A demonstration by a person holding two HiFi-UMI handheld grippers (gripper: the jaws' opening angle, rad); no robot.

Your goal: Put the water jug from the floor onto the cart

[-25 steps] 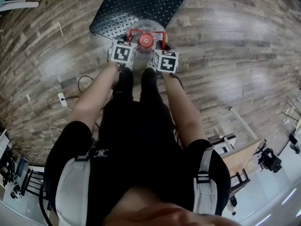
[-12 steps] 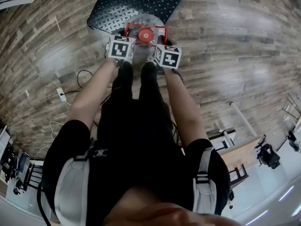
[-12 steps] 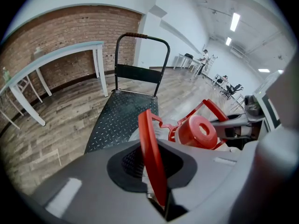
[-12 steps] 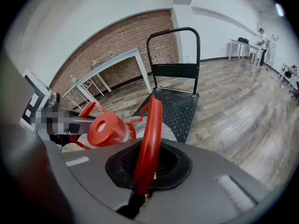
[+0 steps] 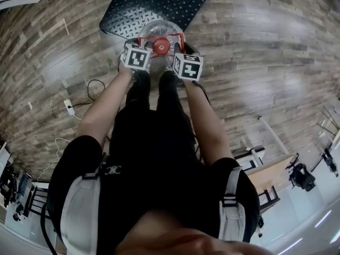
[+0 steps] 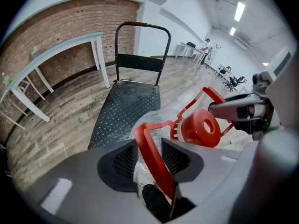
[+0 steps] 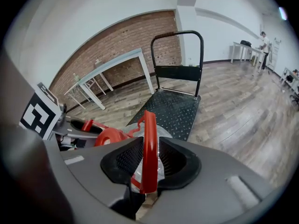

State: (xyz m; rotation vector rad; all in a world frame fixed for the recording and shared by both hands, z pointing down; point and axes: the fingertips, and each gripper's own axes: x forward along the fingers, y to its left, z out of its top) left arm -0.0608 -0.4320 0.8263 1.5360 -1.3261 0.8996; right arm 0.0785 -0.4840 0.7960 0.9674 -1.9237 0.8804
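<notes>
The clear water jug with a red cap stands at the near edge of the black cart deck; whether its base is on the deck or the floor is hidden. Two red loop handles flank the cap. My left gripper has the left handle between its jaws, which are opening, with gaps beside the pads. My right gripper straddles the right handle the same way, also opening. In the head view both grippers sit close on either side of the cap.
The cart's upright push handle rises at its far end. A white table runs along the brick wall at left. A cable and plug lie on the wood floor left of the person's legs. Desks and chairs stand far off.
The jug's cap and both marker cubes shifted toward the cart half a second ago, then came back slightly and to the left. Both grippers stay at the handles.
</notes>
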